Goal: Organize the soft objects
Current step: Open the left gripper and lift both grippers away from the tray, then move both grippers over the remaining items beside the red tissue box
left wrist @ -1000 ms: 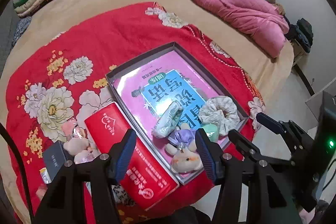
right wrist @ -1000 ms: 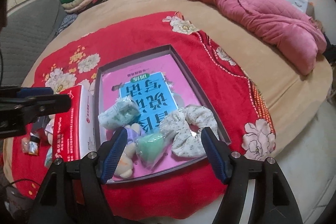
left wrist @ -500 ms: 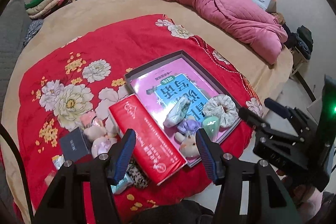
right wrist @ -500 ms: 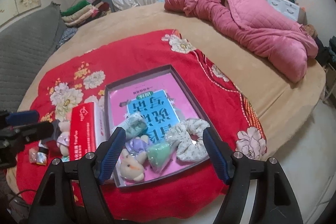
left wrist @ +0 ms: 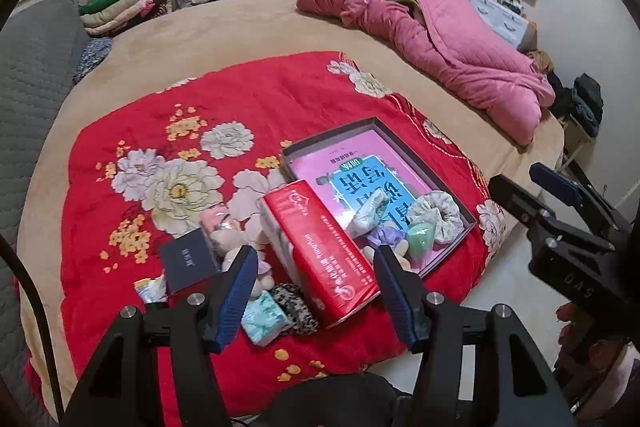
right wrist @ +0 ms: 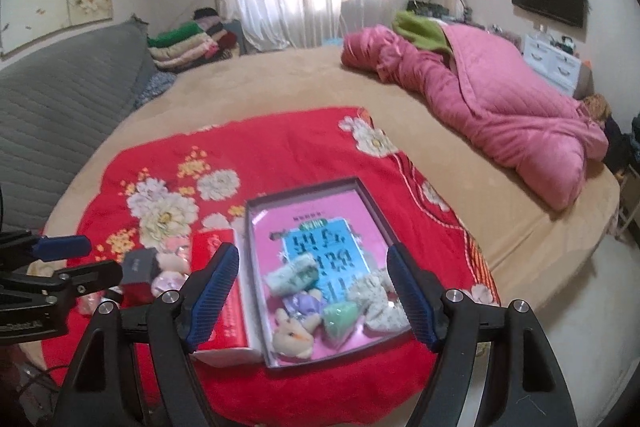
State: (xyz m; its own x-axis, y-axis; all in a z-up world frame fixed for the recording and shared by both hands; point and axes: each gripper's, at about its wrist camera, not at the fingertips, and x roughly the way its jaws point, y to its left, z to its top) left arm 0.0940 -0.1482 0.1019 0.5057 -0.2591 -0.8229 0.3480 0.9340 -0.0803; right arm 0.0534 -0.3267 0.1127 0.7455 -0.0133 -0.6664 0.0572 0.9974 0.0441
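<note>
the left hand-held gripper (left wrist: 314,291) hangs above the near edge of the red floral blanket (left wrist: 256,99) on the bed (left wrist: 224,27), its blue fingers spread wide with nothing between them. framed between those fingers lies the long red box (left wrist: 320,251), and just left of it a small pile of soft things: a mint fabric bundle (left wrist: 264,315), a speckled black-and-white scrunchie (left wrist: 294,303), a pale plush toy (left wrist: 236,239), beside a dark card case (left wrist: 190,261).

the right hand-held gripper (right wrist: 312,291) is likewise wide open and holds nothing. it hovers over the near end of the shallow dark tray (right wrist: 320,187), which carries a pink and blue book cover. the soft objects in the tray lie between and just beyond its fingers: a mint roll (right wrist: 294,273), a lilac piece (right wrist: 306,305), a cream plush animal (right wrist: 292,337), a green pouch (right wrist: 340,317) and a floral scrunchie (right wrist: 380,299). none touches the fingers.

a pink quilt (right wrist: 500,99) lies well apart at the far side of the bed.
</note>
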